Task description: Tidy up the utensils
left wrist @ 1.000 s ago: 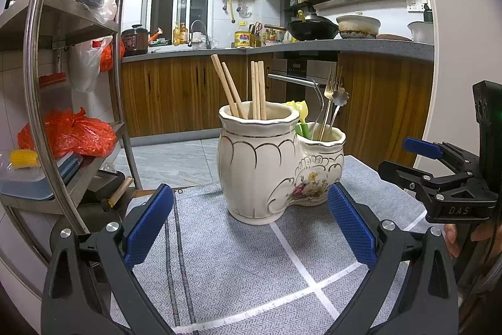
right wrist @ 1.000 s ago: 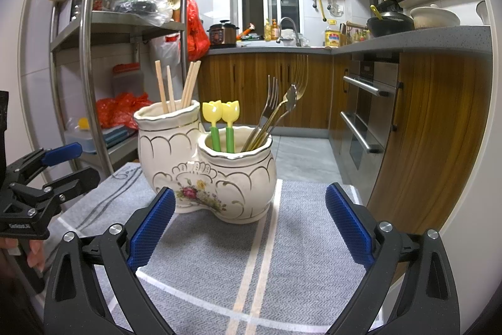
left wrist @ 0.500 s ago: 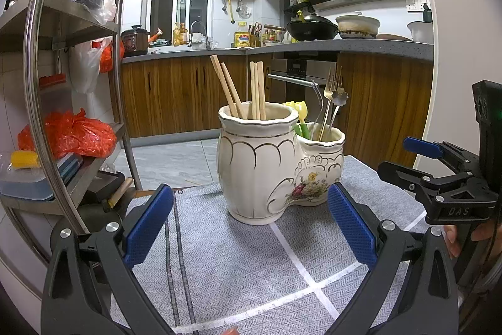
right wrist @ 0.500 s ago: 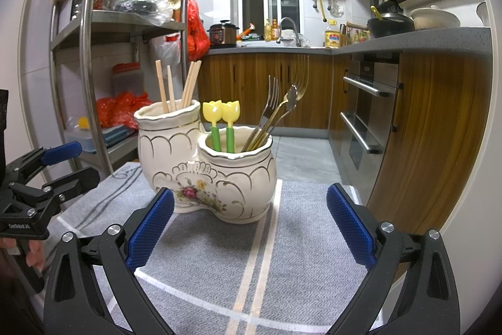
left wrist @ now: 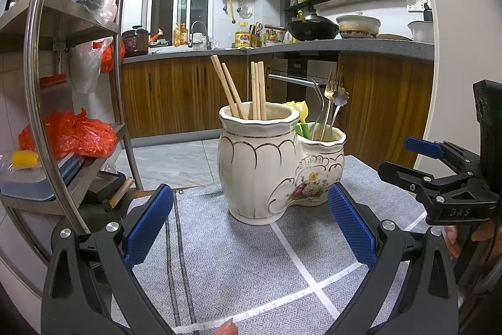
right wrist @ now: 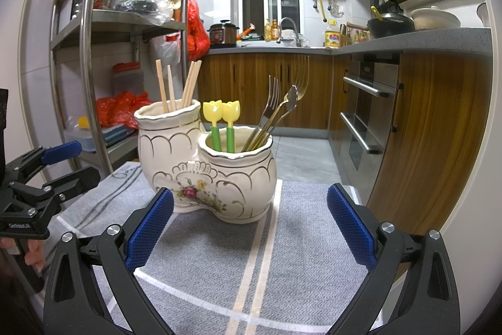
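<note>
A cream ceramic double-pot holder [left wrist: 266, 165] [right wrist: 207, 165] stands on a grey cloth. Its taller pot holds several wooden chopsticks [left wrist: 248, 90] [right wrist: 178, 85]. The lower pot holds two yellow tulip-topped green picks [right wrist: 222, 121] and metal forks and a spoon [right wrist: 276, 112] [left wrist: 331, 102]. My left gripper [left wrist: 251, 222] is open in front of the taller pot, nothing between its blue pads. My right gripper [right wrist: 249, 225] is open before the lower pot, also empty. Each gripper shows at the edge of the other's view, the right gripper [left wrist: 420, 159] and the left gripper [right wrist: 59, 162].
A steel shelf rack [left wrist: 34, 90] [right wrist: 84, 58] with red bags stands to the left. Wooden cabinets, an oven [right wrist: 367, 112] and a grey countertop [left wrist: 345, 44] with pots lie behind and to the right. The grey cloth [left wrist: 238, 266] with white stripes covers the table.
Hardly anything has moved. A fingertip has come into sight at the bottom edge of the left wrist view.
</note>
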Tool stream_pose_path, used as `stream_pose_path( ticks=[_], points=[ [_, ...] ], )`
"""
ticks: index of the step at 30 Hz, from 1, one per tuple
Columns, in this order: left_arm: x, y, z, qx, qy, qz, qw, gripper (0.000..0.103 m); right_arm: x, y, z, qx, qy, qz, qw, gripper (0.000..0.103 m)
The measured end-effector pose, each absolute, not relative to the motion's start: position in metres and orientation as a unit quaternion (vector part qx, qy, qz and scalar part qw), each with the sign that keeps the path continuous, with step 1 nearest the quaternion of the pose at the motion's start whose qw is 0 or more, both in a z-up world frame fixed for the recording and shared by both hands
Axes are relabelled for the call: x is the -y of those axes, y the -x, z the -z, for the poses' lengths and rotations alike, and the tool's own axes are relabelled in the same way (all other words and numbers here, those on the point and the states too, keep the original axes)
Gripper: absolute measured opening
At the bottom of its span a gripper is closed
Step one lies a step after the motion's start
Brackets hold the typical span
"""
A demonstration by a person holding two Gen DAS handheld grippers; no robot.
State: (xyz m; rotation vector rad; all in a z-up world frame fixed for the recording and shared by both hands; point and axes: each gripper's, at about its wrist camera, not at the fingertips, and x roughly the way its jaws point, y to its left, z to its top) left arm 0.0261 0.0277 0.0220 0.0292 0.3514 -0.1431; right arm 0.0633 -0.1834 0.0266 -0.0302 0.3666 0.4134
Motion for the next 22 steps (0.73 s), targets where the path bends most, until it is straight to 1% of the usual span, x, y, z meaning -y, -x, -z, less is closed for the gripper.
stream_pose_path(
  ticks=[22],
  points=[
    [-0.0349, -0.0311, -0.0222, -0.187, -0.005, 0.046, 0.981, 0.097, 0.1824, -0.0629, -0.0263, -0.181, 0.015, -0.204, 0.962, 0.098]
  ],
)
